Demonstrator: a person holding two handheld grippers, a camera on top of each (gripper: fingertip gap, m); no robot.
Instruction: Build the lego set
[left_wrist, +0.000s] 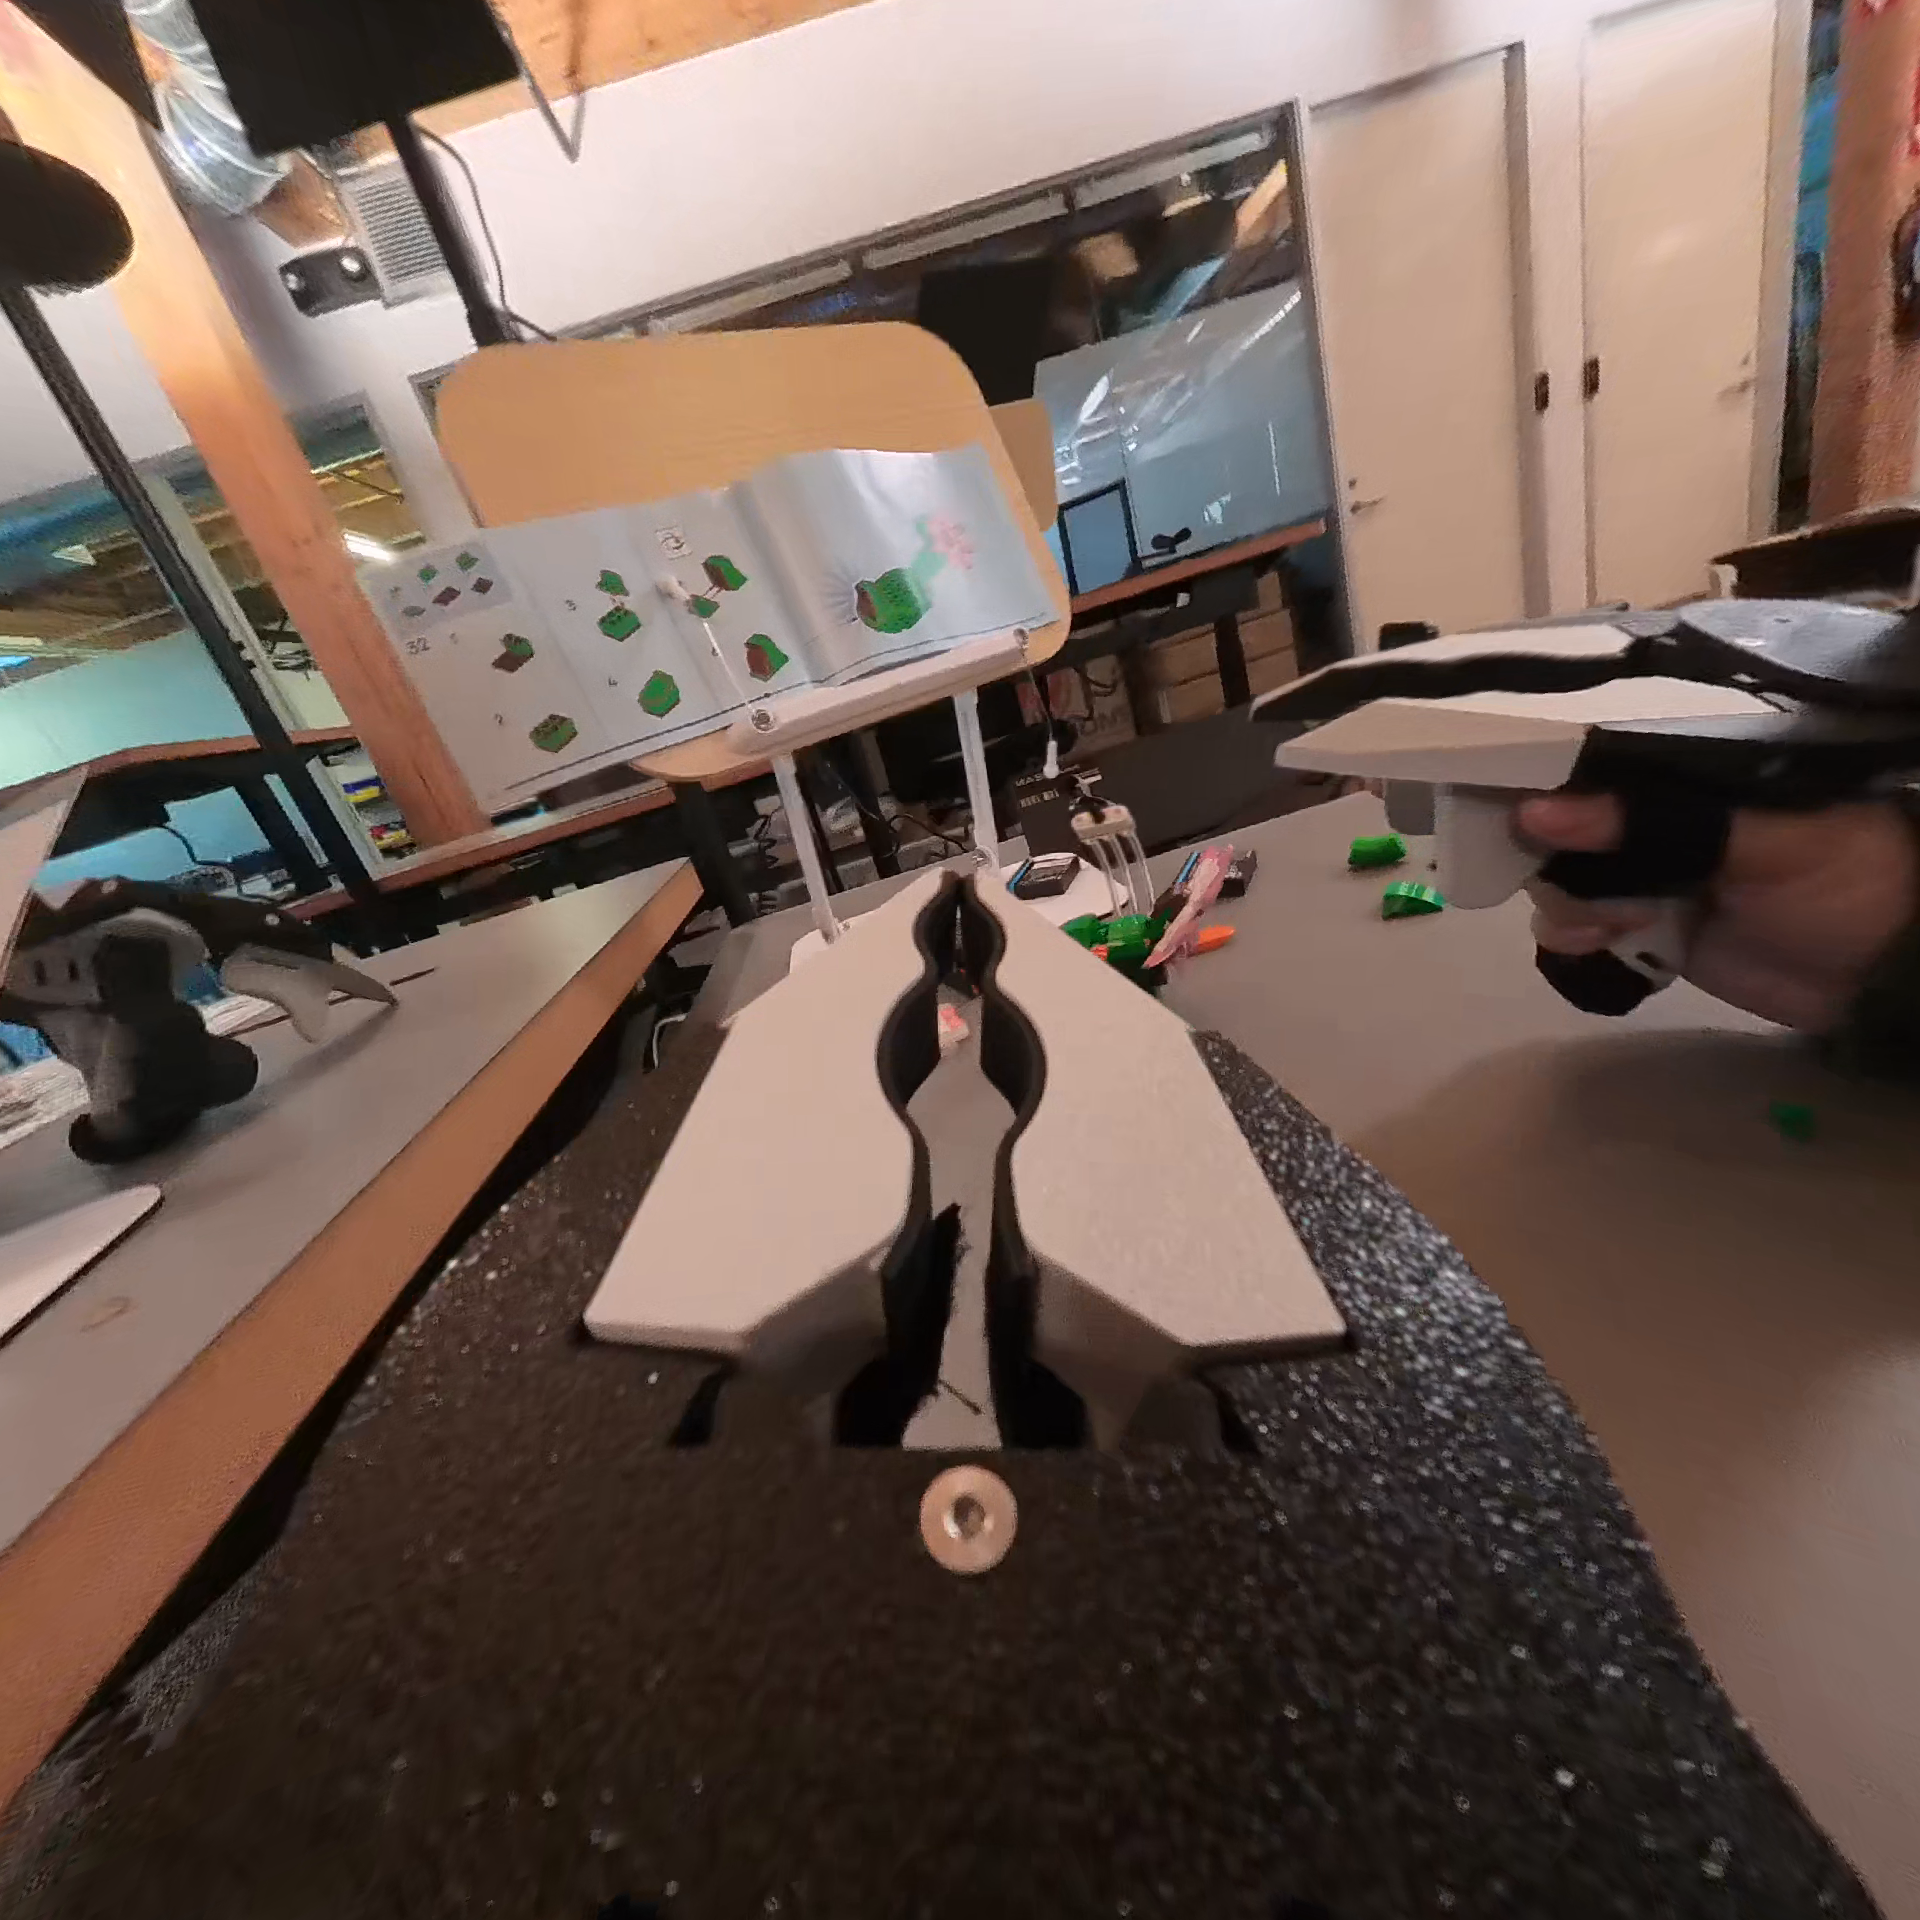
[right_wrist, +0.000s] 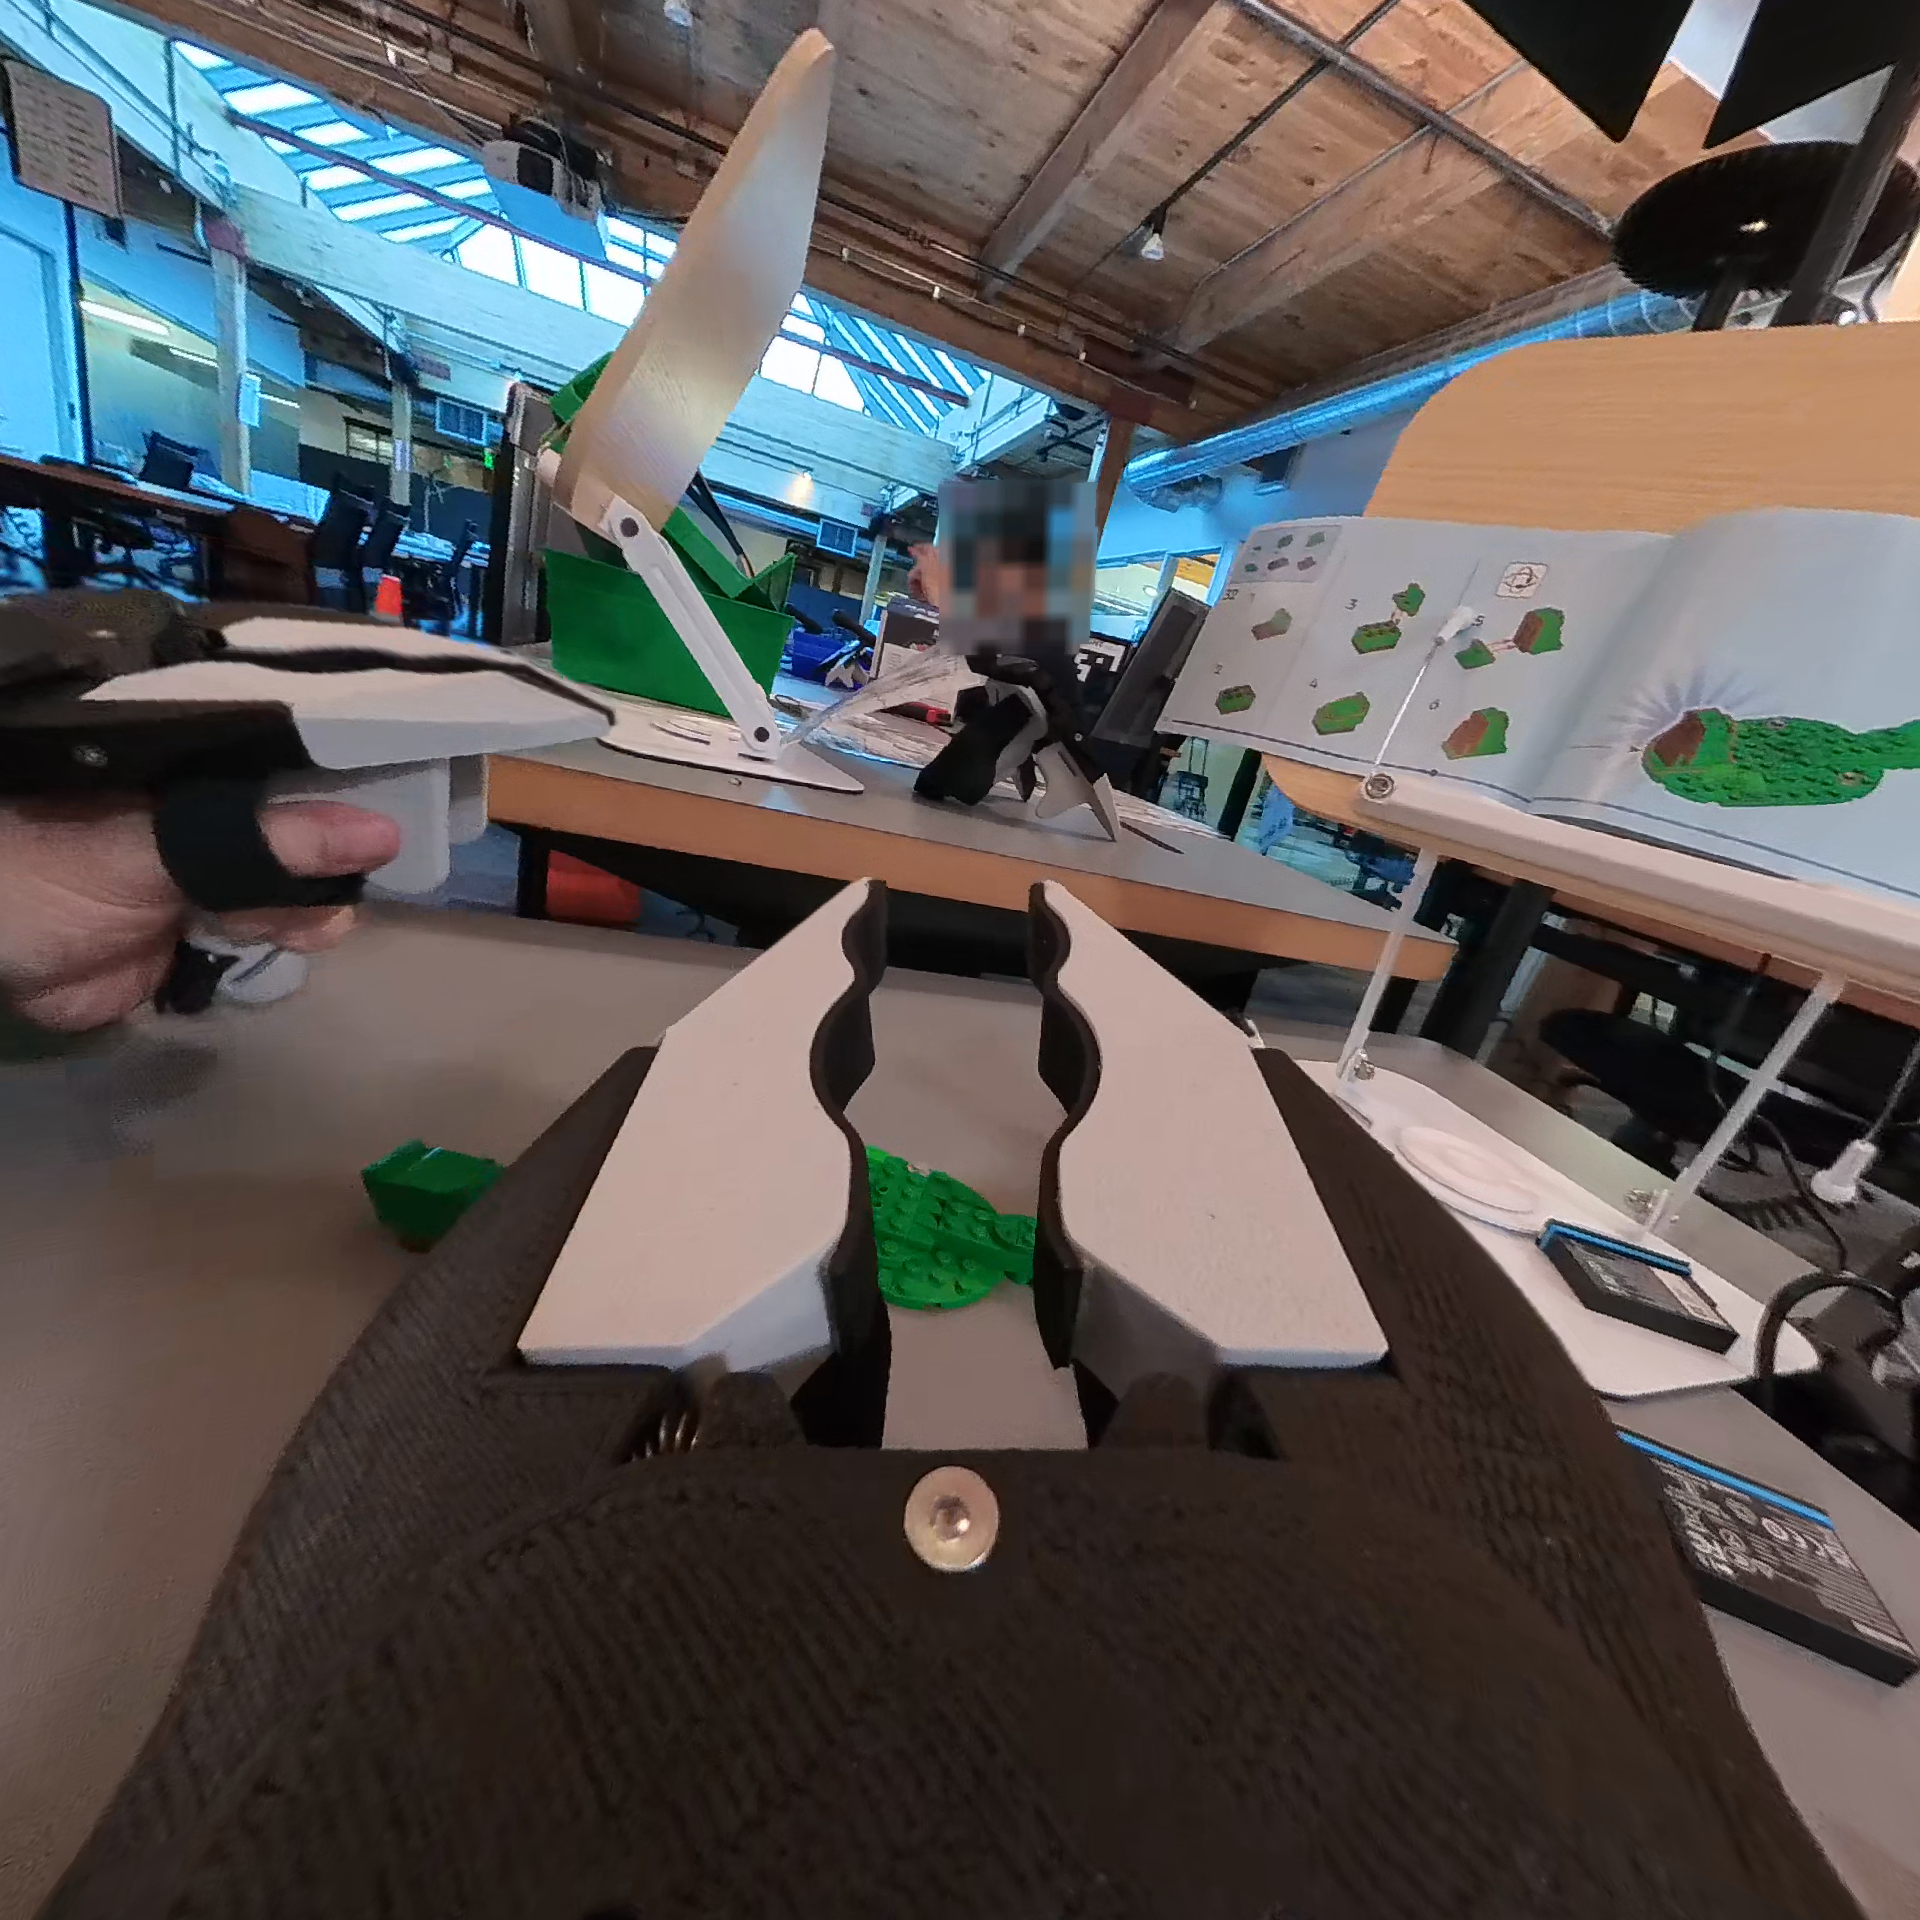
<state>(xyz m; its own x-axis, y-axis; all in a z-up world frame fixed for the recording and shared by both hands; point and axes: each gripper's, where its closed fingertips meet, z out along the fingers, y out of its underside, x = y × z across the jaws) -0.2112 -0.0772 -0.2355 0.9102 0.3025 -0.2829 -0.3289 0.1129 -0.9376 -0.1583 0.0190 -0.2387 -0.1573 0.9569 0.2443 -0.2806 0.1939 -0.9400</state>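
My left gripper (left_wrist: 961, 885) is shut, held above the grey table (left_wrist: 1455, 1195) and pointing at the instruction booklet (left_wrist: 727, 623) on its stand. A small pink bit (left_wrist: 951, 1023) shows through the finger gap; I cannot tell if it is held. My right gripper (right_wrist: 956, 899) is open and empty, hovering over a green lego plate (right_wrist: 935, 1236). A green brick (right_wrist: 426, 1184) lies to its left. The left wrist view shows the right gripper (left_wrist: 1273, 732) in a hand, with green bricks (left_wrist: 1377, 852) and a green, pink and orange pile (left_wrist: 1143, 925) beyond. The booklet (right_wrist: 1558, 665) is at the right.
A spare gripper (left_wrist: 156, 987) rests on the neighbouring table, also in the right wrist view (right_wrist: 997, 748). Black packs (right_wrist: 1631, 1288) lie on the stand's white base and beside it (right_wrist: 1787, 1579). A second stand (right_wrist: 686, 416) with a green bin (right_wrist: 644, 634) is behind. My right fingertips sit around 12 cm from my left ones. It is some 12 cm from my left tips to the green brick (right_wrist: 426, 1184).
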